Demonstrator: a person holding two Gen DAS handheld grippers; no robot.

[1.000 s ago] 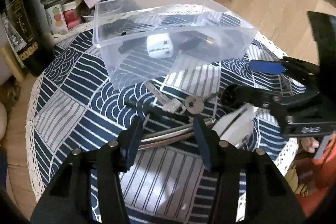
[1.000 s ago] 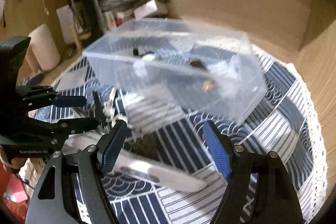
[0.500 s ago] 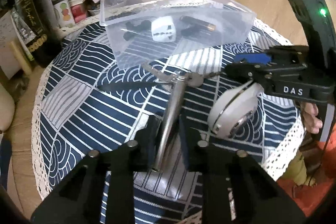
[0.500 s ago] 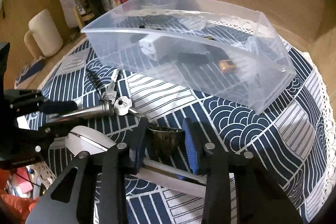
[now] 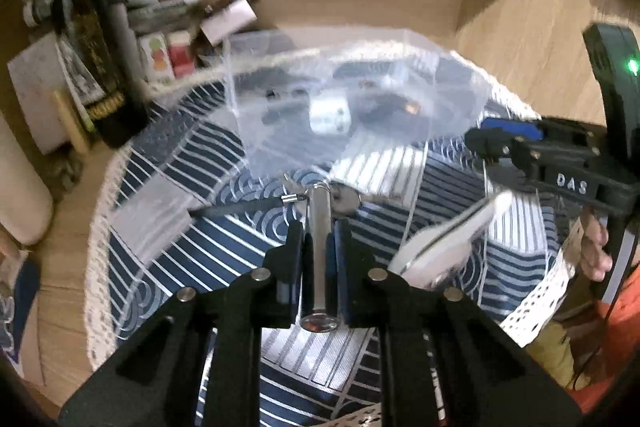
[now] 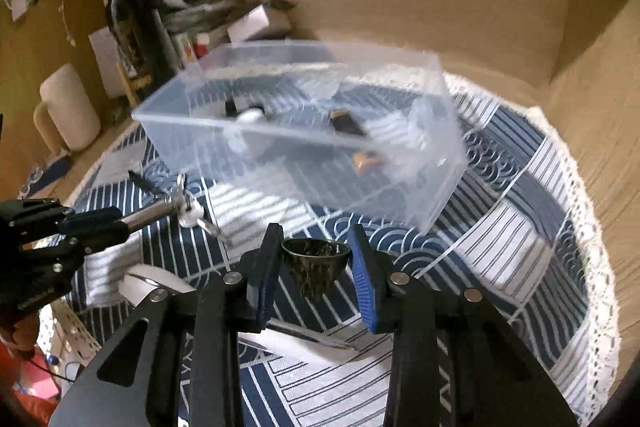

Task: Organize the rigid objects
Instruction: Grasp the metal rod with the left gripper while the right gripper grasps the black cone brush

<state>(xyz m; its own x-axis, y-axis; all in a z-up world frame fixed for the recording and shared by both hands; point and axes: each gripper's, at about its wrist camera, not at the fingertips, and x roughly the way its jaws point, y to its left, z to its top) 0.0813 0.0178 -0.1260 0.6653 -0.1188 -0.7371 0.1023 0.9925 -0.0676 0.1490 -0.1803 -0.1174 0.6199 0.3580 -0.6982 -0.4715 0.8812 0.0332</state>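
My left gripper [image 5: 318,231] is shut on a shiny metal rod [image 5: 319,227] with keys [image 5: 344,199] and a black strap hanging at its far end; it also shows in the right wrist view [image 6: 150,213]. My right gripper [image 6: 314,259] is shut on a small dark cone-shaped cup [image 6: 314,267], lifted above the cloth. A clear plastic box [image 6: 304,131] stands beyond both, holding a white adapter [image 5: 330,115] and small dark items. A white oval object [image 5: 444,247] lies on the cloth between the grippers.
The round table has a blue and white patterned cloth [image 6: 520,227] with a lace edge. A dark bottle [image 6: 128,27], boxes and papers stand at the back left. A cream mug [image 6: 68,107] is at the left. A wooden wall is behind.
Both grippers closed, the left on the metal rod, the right on the dark cup. Both then lifted their objects off the cloth, toward the clear box.
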